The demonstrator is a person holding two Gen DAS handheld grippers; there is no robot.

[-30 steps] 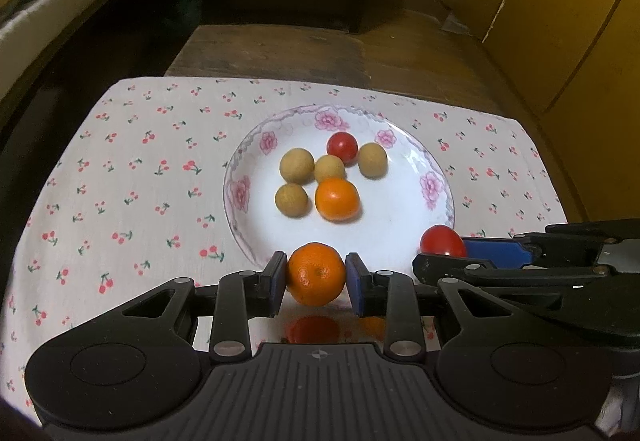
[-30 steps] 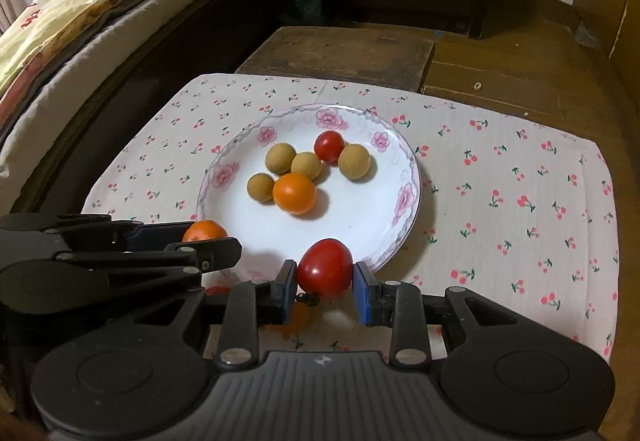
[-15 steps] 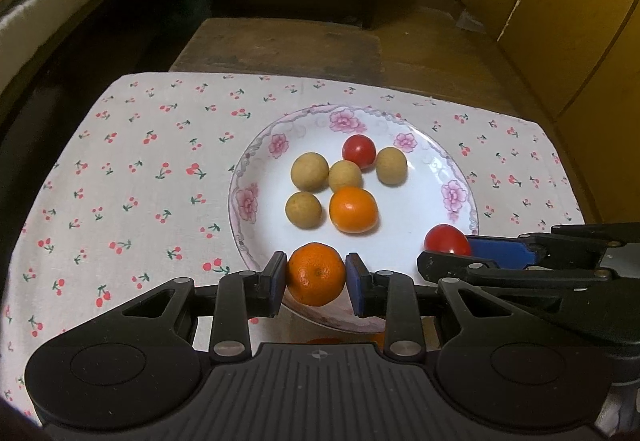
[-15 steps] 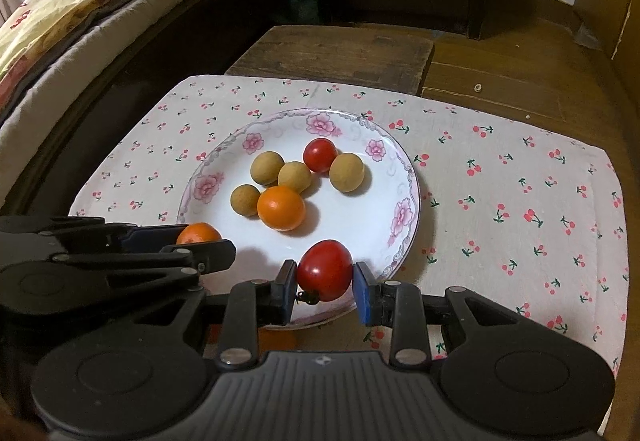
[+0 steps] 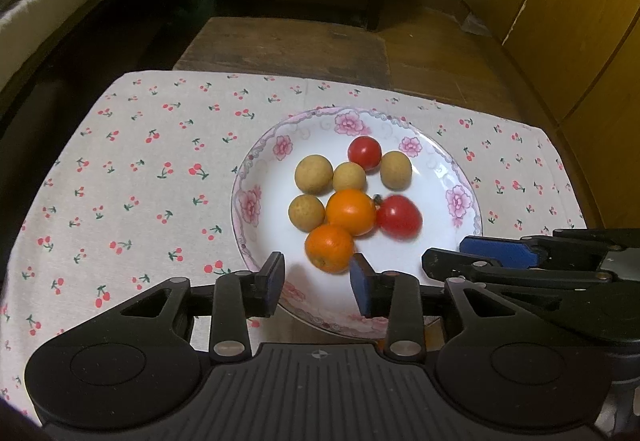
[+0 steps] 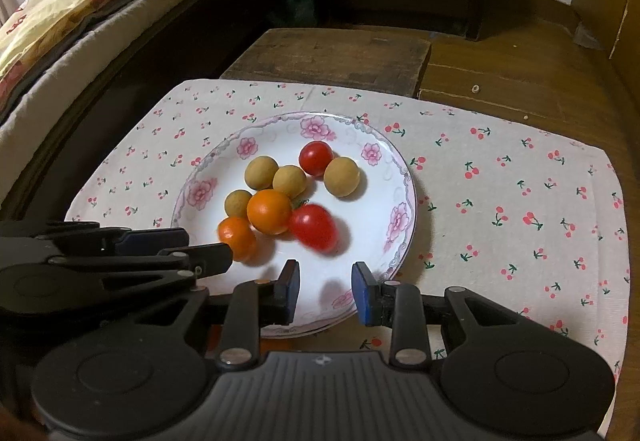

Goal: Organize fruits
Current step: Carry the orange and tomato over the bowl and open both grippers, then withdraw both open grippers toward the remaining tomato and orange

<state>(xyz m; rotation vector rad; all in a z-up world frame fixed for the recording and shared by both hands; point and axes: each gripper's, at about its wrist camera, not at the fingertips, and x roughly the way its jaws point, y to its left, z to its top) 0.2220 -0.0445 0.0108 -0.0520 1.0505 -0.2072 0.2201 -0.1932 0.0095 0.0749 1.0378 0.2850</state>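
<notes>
We are releasing both fruits onto the floral plate (image 5: 256,201). The left claw (image 5: 316,281) is standing apart and has just been opening; the mandarin (image 5: 330,247) is lying free at frame centre. The right claw (image 6: 326,291) is apart and empty, the tomato (image 6: 313,227) blurred mid-plate. A second ago both were clamped. We should be withdrawing upward, clear of the rolling fruit.

Matte black ribbed gripper bodies, silver pivot screws, blue-padded fingers (image 5: 362,283).
</notes>
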